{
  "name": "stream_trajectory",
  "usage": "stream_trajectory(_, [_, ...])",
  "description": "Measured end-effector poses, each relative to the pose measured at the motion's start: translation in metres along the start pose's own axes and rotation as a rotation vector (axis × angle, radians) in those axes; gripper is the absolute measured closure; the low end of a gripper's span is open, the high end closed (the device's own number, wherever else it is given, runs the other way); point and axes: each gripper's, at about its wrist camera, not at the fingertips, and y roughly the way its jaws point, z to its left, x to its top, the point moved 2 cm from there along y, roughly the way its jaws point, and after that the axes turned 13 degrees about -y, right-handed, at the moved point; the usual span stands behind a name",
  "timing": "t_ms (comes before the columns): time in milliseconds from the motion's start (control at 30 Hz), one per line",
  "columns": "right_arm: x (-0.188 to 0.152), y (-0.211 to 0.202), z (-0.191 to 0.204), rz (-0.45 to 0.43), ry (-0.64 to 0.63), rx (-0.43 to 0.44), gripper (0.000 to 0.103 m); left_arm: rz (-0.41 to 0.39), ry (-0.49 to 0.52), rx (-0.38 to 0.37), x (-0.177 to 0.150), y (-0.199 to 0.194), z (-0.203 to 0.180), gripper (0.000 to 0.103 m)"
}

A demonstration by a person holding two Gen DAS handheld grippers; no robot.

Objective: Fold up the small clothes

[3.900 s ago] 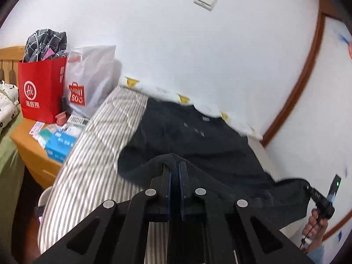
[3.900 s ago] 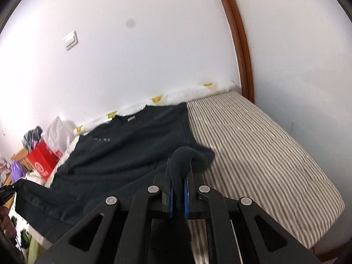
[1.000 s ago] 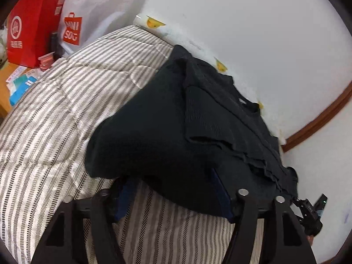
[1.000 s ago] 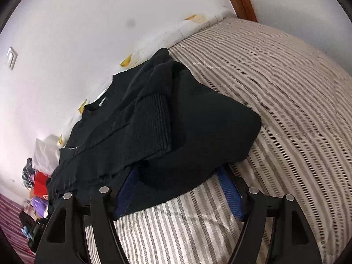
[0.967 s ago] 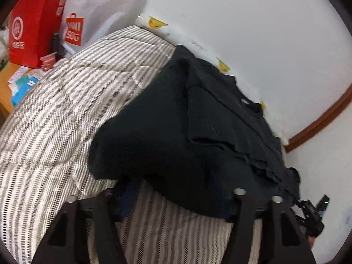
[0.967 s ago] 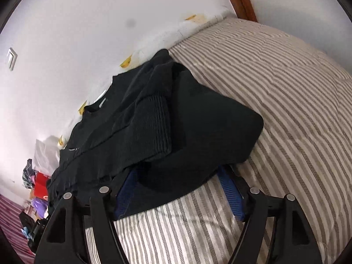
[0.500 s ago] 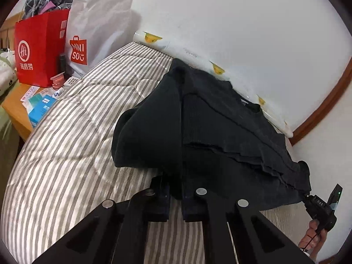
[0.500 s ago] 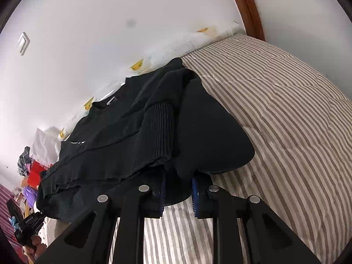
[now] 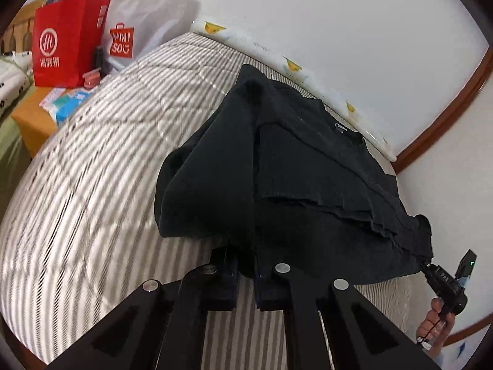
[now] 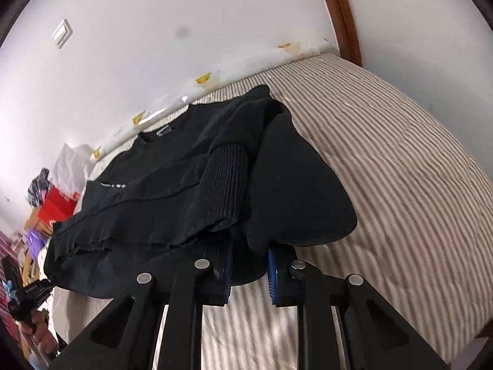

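The black sweater [image 9: 295, 185] lies folded on the striped bed [image 9: 92, 169], long axis four to ten o'clock, collar toward twelve. The left hand-held gripper [image 9: 245, 265] and right hand-held gripper [image 10: 248, 262] each pinch its near hem.

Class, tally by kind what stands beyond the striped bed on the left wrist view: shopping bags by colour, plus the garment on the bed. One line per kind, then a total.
Red shopping bag: 1
White shopping bag: 1
Black garment on the striped bed: 1
Total: 3
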Motion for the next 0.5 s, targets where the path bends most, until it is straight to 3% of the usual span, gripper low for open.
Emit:
stream_trajectory(167, [-0.011, -0.008, -0.003, 0.044, 0.007, -0.019, 0.071, 0.024, 0.019, 0.041, -0.006, 0.000, 0.001, 0.089])
stream_trajectory(300, [-0.009, -0.040, 0.019, 0.015, -0.164, -0.213, 0.067, 0.055, 0.090, 0.050, -0.016, -0.008, -0.002, 0.082])
stream_trajectory(400, [-0.006, -0.056, 0.043, -0.042, -0.235, -0.199, 0.067, 0.039, 0.142, 0.003, -0.025, -0.021, -0.009, 0.082])
stream_trajectory(500, [-0.002, -0.046, 0.066, -0.027, -0.272, -0.113, 0.087, 0.009, 0.184, -0.021, -0.030, -0.034, -0.021, 0.082])
